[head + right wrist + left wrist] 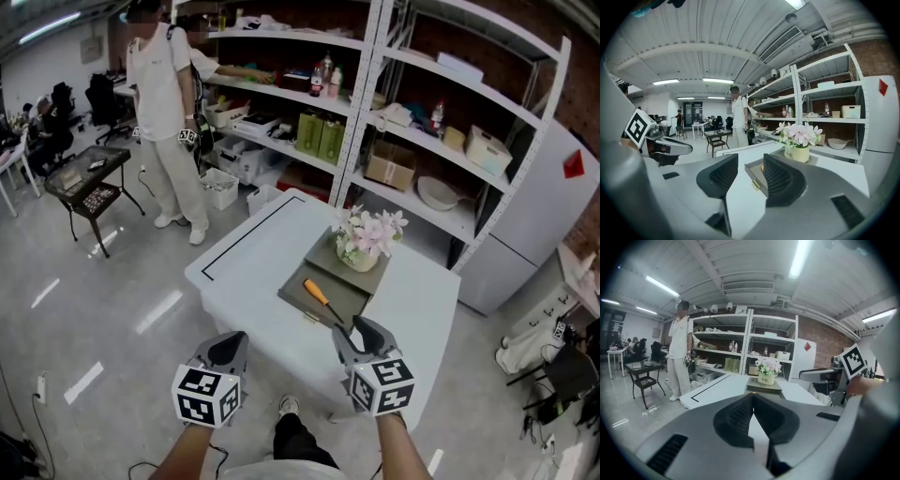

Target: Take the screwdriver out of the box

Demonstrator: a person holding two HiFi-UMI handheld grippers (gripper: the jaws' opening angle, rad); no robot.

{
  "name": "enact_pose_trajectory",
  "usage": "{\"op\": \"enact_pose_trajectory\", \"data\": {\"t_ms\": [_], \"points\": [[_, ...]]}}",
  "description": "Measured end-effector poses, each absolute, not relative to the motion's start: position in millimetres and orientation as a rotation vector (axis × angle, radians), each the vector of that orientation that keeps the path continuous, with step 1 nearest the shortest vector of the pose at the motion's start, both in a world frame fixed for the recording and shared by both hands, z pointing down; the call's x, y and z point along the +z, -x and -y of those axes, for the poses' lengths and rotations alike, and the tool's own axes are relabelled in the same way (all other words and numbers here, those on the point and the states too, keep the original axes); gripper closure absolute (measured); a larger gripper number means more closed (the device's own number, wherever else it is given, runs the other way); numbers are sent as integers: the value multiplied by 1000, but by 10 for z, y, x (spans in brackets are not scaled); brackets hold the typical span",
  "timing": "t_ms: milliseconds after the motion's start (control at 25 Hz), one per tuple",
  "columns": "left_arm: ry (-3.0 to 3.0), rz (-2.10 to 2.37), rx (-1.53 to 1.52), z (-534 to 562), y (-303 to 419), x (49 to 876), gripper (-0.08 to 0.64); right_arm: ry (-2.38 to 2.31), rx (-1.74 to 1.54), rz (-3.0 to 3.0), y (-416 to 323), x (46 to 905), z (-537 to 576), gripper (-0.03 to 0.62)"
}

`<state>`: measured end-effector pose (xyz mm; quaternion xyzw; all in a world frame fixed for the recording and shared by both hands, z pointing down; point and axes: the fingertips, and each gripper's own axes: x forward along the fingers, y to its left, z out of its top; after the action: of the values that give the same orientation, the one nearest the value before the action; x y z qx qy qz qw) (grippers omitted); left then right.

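A screwdriver (317,292) with an orange handle and dark shaft lies in the open grey box (309,314) on the white table (248,272). A pot of pink flowers (364,239) stands on the box's far part. My right gripper (359,334) is at the table's near edge, open, its tips just short of the shaft's end and nothing between them. In the right gripper view the box (753,171) shows through the gap of the right gripper (750,160), with a bit of orange handle (762,167). My left gripper (228,349) hangs left of the box, shut and empty; its jaws meet in the left gripper view (751,401).
Metal shelving (441,141) with boxes and bottles stands behind the table, a white cabinet (534,216) to its right. A person in white (169,103) stands at the far left near a small black table (89,187). A black line is marked on the tabletop's left part.
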<state>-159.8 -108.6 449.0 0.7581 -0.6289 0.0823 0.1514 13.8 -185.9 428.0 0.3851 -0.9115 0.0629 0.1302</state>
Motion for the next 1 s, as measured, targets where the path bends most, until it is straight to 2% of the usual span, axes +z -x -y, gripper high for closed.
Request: {"op": "enact_pose_trajectory", "data": {"t_ms": [1000], "points": [[-2092, 1763, 349, 2797, 1850, 4865, 557, -778, 380, 2447, 462, 5316, 3417, 413]]}}
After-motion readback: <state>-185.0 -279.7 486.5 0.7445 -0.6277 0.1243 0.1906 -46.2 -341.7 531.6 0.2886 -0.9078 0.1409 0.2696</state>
